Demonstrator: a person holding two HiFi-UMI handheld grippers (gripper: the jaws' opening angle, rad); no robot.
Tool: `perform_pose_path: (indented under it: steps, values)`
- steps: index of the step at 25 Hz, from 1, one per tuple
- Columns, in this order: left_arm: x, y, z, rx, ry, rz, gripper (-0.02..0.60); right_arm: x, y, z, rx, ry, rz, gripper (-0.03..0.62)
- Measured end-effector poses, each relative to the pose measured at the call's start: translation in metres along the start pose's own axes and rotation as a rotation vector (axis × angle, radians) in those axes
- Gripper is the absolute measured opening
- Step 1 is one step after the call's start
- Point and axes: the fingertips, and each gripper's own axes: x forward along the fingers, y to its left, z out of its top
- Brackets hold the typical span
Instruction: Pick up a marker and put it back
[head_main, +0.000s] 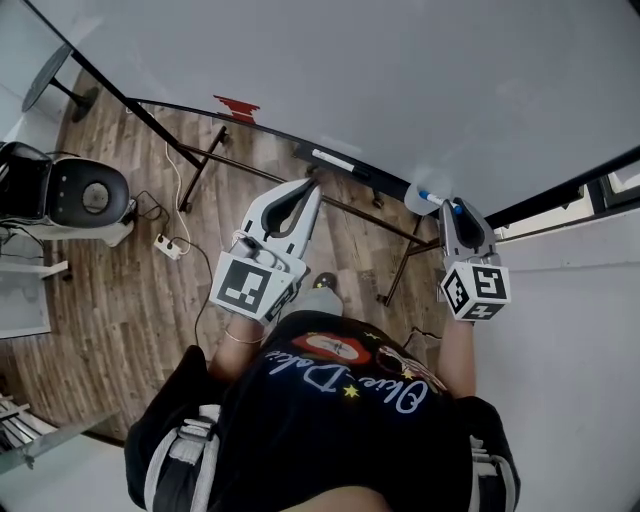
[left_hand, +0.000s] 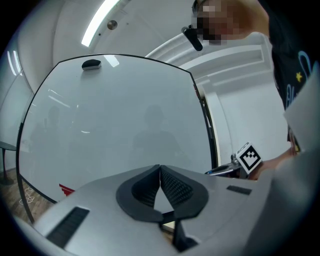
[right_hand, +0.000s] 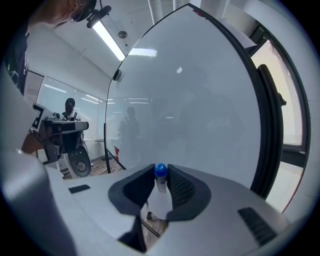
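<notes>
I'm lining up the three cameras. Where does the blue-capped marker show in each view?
Head view: the marker is right of centre, in the right claw.
Left gripper view: probably the thin bluish sliver low on the right, but it is too small to be sure.
Right gripper view: the marker is low centre, blue cap up, pinched between the jaws.
Shared landmark: the whiteboard fills the background of all three views.

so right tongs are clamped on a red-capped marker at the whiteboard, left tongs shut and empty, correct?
Not quite: the cap of the marker is blue, not red; the right gripper view shows it. The rest holds: right tongs clamped on it at the whiteboard, left tongs shut and empty.
</notes>
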Motion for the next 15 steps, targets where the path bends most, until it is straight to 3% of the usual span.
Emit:
perform_pose_path:
  steps: [15]
  values:
    - [-0.001, 0.005, -0.003, -0.005, 0.018, 0.011, 0.003, 0.015, 0.002, -0.018, 0.000, 0.048, 0.003, 0.075]
